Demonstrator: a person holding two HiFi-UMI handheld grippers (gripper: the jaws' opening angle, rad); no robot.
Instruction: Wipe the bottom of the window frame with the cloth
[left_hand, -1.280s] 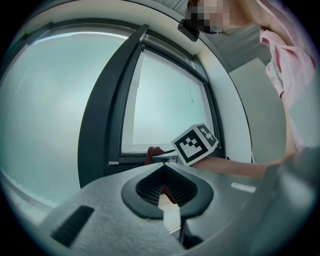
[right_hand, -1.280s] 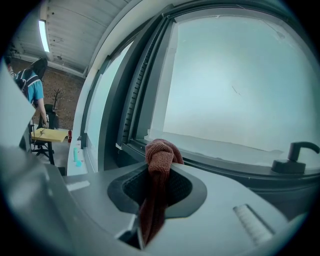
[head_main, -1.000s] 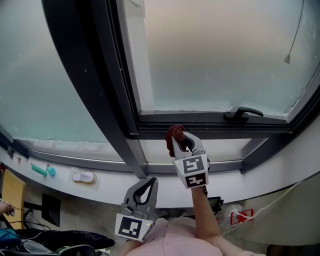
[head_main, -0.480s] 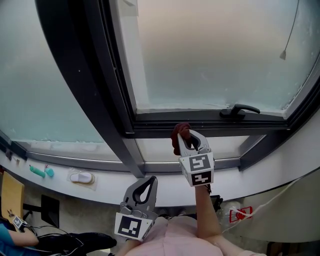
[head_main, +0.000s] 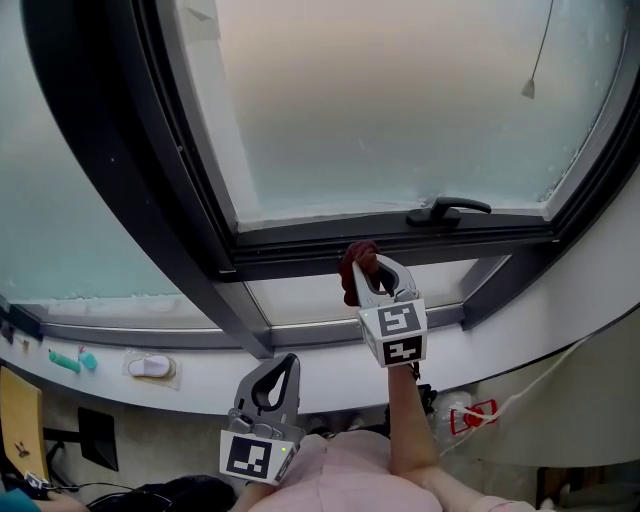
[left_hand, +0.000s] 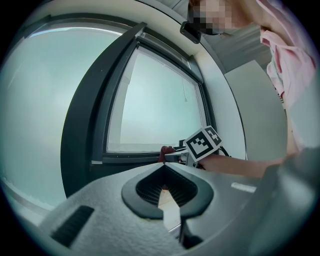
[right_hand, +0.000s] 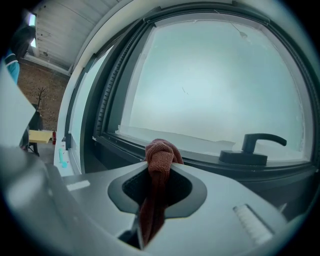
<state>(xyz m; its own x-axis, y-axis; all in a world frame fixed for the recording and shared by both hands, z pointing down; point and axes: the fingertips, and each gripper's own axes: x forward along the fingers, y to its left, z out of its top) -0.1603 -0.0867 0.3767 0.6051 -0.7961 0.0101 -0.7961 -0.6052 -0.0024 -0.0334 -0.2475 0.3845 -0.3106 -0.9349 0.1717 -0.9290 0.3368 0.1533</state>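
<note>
Closest to the camera, at the bottom of the head view, there's the person's pink top (head_main: 335, 478), and just above it the left claw (head_main: 283, 362) hangs low, well short of the window. It's clenched with nothing in it; its own view shows the two jaws meeting along a seam. A bit further out, in the middle of the frame, a bare forearm (head_main: 405, 420) reaches up to the right claw (head_main: 375, 272), which is clamped on a reddish-brown cloth (head_main: 352, 262). The cloth runs down between the jaws and bunches into a knot-like wad at the tips. That wad sits right at the dark bottom rail of the window frame (head_main: 300, 250), left of the black handle (head_main: 448, 210). Whether it actually touches the rail is hard to call. Off at the lower left, a white ledge (head_main: 190, 372) carries a teal thing (head_main: 68, 360) and a small white thing (head_main: 150, 367). Beyond the rail is frosted glass (head_main: 380, 100), with a thin cord (head_main: 536, 55) dangling at the upper right.
</note>
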